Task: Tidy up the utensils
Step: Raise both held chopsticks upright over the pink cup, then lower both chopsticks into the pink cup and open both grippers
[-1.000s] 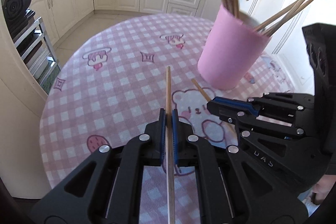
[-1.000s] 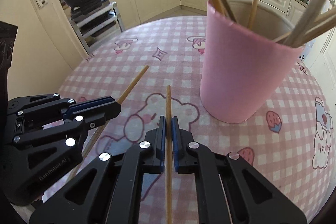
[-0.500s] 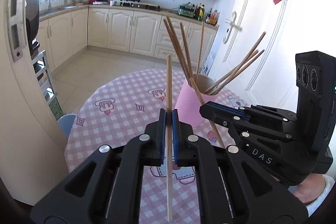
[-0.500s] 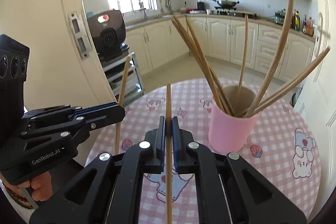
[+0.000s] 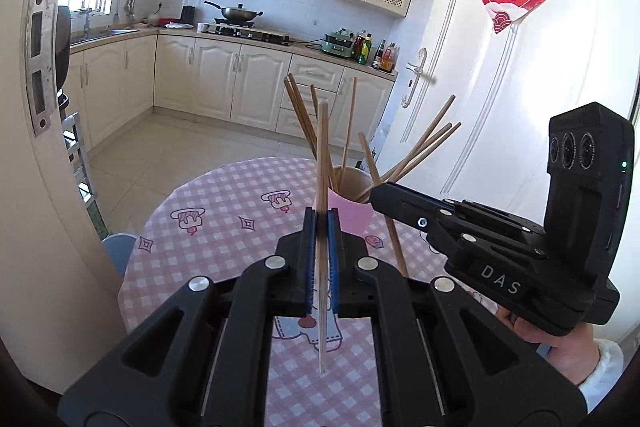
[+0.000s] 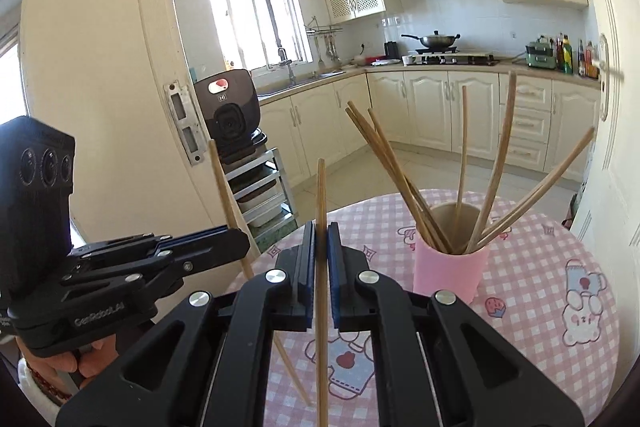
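My left gripper (image 5: 321, 223) is shut on a wooden chopstick (image 5: 322, 155), held upright above the round table. My right gripper (image 6: 320, 235) is shut on another wooden chopstick (image 6: 321, 195), also upright. Each gripper shows in the other's view: the right one (image 5: 378, 193) at the right, the left one (image 6: 240, 239) at the left with its chopstick (image 6: 224, 183). A pink cup (image 6: 450, 271) with several chopsticks leaning out stands on the table ahead and below; it also shows in the left wrist view (image 5: 352, 207), partly behind the grippers.
The table has a pink checked cloth (image 6: 540, 267). A curved cream wall (image 6: 100, 87) stands at the left, with a shelf rack and black appliance (image 6: 232, 111) beyond. A white door (image 5: 480, 87) is to the right. Kitchen cabinets (image 5: 240, 83) line the back.
Both grippers have risen well above the table with their chopsticks, now upright. The pink cup has gone from close and large to smaller and lower in both views.
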